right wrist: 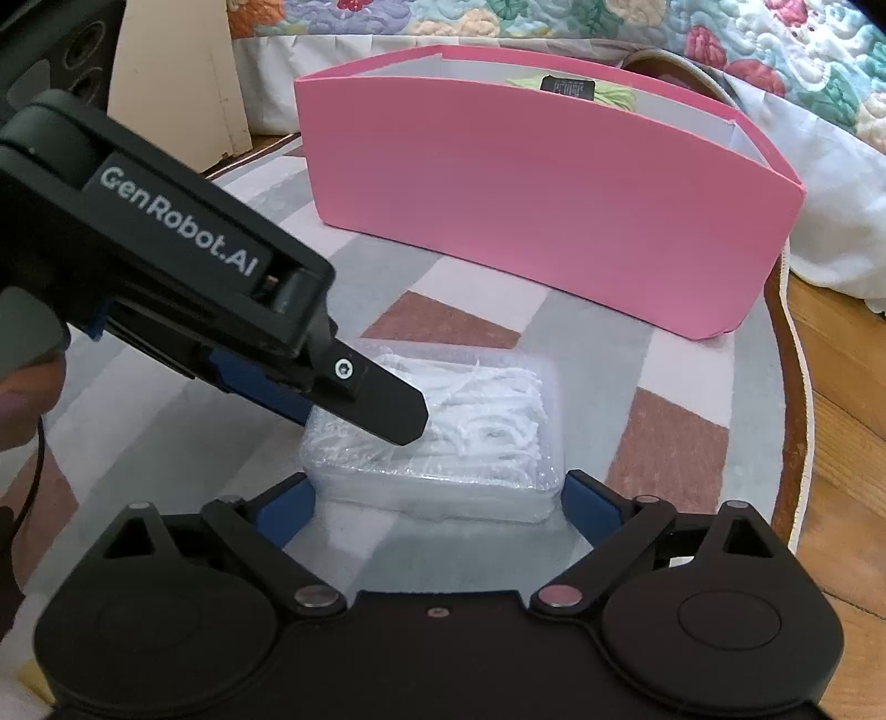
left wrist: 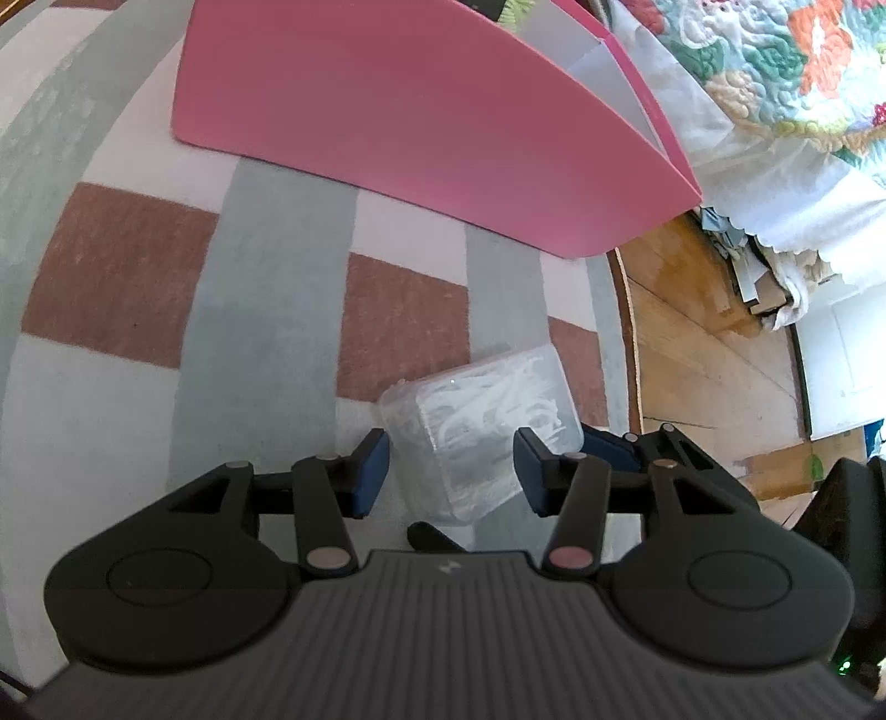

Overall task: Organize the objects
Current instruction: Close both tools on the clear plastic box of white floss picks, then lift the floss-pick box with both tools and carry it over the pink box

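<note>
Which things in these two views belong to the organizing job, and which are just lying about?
Part of the job:
- clear plastic box of white picks, on the rug
- pink box, open-topped, behind it
- left gripper, jaws astride the clear box
- right gripper, open around it

Just lying about:
- checked rug
- floral quilt
- wooden floor

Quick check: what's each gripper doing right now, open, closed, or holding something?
Left gripper: open, its fingers either side of the clear plastic box, no grip visible.
Right gripper: open wide, the same box between its fingers, not gripped.
</note>
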A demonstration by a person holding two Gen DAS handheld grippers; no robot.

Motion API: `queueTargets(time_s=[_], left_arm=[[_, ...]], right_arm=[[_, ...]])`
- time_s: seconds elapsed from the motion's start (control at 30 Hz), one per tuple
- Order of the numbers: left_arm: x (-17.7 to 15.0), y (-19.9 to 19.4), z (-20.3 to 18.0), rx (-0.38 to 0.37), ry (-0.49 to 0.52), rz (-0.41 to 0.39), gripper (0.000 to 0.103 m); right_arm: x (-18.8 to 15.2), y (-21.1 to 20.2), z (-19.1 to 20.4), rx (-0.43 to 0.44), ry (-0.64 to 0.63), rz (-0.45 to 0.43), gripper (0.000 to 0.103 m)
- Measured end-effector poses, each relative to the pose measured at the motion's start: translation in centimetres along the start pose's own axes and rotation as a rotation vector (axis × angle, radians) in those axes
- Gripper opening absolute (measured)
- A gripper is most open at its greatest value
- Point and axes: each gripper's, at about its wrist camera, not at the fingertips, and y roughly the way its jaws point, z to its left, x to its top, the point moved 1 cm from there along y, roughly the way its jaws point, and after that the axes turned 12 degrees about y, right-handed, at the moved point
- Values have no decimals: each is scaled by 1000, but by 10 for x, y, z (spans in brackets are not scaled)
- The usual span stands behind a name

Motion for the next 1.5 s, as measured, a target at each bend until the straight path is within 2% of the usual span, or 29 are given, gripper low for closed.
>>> queueTargets(time_s=[0.07, 0.3, 0.53, 0.73, 1.1, 1.27, 1.5], left_arm=[[-1, -2, -1, -5, 3, -7, 43], [-13, -11, -16, 10, 13, 20, 42], [-24, -31, -43, 50, 76, 41, 42], [-24, -57, -61, 59, 95, 10, 42], [-3, -101, -92, 81, 74, -104, 42], [20, -127, -108, 75, 109, -153, 41], [60, -153, -118, 85, 150, -215, 41]], right_arm=[[-1, -2, 0, 3, 5, 0, 92], [-3, -11, 2, -1, 44, 43, 92], [-10, -33, 12, 11, 29, 81, 92], [-5, -54, 17, -7, 8, 71, 92], [25, -97, 28, -41, -47, 1, 92], [44, -125, 32, -51, -73, -64, 92], [89, -145, 31, -45, -89, -132, 92]])
